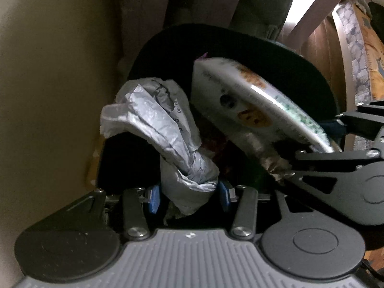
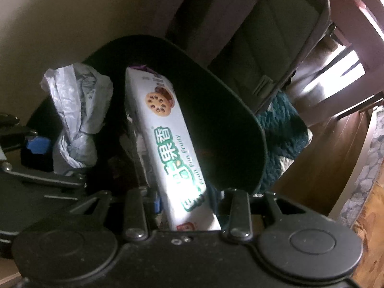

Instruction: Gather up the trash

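Nearest the left wrist camera, the left gripper (image 1: 189,193) is clamped on a crumpled grey plastic bag (image 1: 165,129) — its blue pads (image 1: 154,198) press the twisted lower neck of the bag from both sides, and the loose upper part flares up and to the left. In the right wrist view the same bag (image 2: 74,117) shows at the left, with one blue pad of the left gripper (image 2: 38,144) against its knotted part.

The right gripper (image 2: 189,206) is closed on a long white biscuit packet (image 2: 165,141) printed with a cookie picture and green lettering; the packet's near end sits between the fingers and its far end points away, tilted up. From the left wrist camera the packet (image 1: 242,110) appears blurred, slanting from upper left down toward the right gripper's black linkage (image 1: 336,165) at the right edge.

Both items are held over the mouth of a dark bin (image 2: 211,129) — its rounded rim (image 1: 276,55) curves behind them, and the inside is too dark to make out clearly. A pale wall (image 1: 48,72) stands to the left of the bin. Beyond the rim lie a grey-green cushion (image 2: 271,48), a dark teal knitted cloth (image 2: 285,129) and a wooden floor (image 2: 336,158).
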Motion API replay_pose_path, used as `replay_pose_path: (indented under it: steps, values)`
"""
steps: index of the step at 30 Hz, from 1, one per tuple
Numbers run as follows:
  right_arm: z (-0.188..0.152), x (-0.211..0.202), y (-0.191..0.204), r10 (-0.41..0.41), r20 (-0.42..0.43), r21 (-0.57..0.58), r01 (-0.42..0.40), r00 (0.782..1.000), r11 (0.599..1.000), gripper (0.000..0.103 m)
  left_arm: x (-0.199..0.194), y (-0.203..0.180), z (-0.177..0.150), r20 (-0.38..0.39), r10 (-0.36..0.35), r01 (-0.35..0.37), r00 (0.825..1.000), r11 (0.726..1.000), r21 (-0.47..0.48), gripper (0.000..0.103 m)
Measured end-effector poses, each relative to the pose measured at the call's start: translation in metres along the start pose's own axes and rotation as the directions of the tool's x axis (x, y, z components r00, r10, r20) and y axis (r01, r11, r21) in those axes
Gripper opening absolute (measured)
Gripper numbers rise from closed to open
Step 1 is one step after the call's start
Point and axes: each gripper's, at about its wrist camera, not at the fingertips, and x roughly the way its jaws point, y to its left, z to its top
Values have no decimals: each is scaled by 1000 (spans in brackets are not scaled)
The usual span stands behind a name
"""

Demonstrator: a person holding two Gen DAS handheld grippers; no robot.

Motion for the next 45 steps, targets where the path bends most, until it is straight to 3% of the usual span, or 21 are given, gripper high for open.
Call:
replay_pose_path:
  steps: [7,10,13,20,25,29,38,42,45]
  values:
    - [-4,-10,3,12,-9,-21,-12,1000,1000,39,13,1,5,-22,-39,38,999,999,-30,49]
    - [-9,-12,1,25,4,-30,-25,1000,999,41,14,3,1,-9,-44,44,999,998,-47,63]
    - [-16,-18,-4,45,25,-34,-44,999,998,51,10,3,-4,16,-58,59,998,996,-67,64]
    - [-35,-52,-10,119,113,-63,-113,986,992,56,-24,0,-29,112,-25,38,993,993,-116,64]
    - [-54,-80,-16,175,177,-91,-161,968,983,58,-58,-8,-54,182,38,-8,983,987,-159,64]
    - [-72,-111,-24,222,243,-133,-194,944,972,61,-93,-22,-79,272,86,-40,958,985,-169,64]
    - [-116,-187,-44,316,392,-219,-246,864,944,64,-178,-60,-139,457,169,-84,873,976,-201,64]
    - [-137,-214,-52,354,451,-243,-269,819,932,71,-205,-73,-165,509,184,-73,840,970,-231,76]
    - [-155,-231,-56,376,487,-256,-283,788,924,75,-225,-82,-184,536,197,-66,821,965,-253,77]
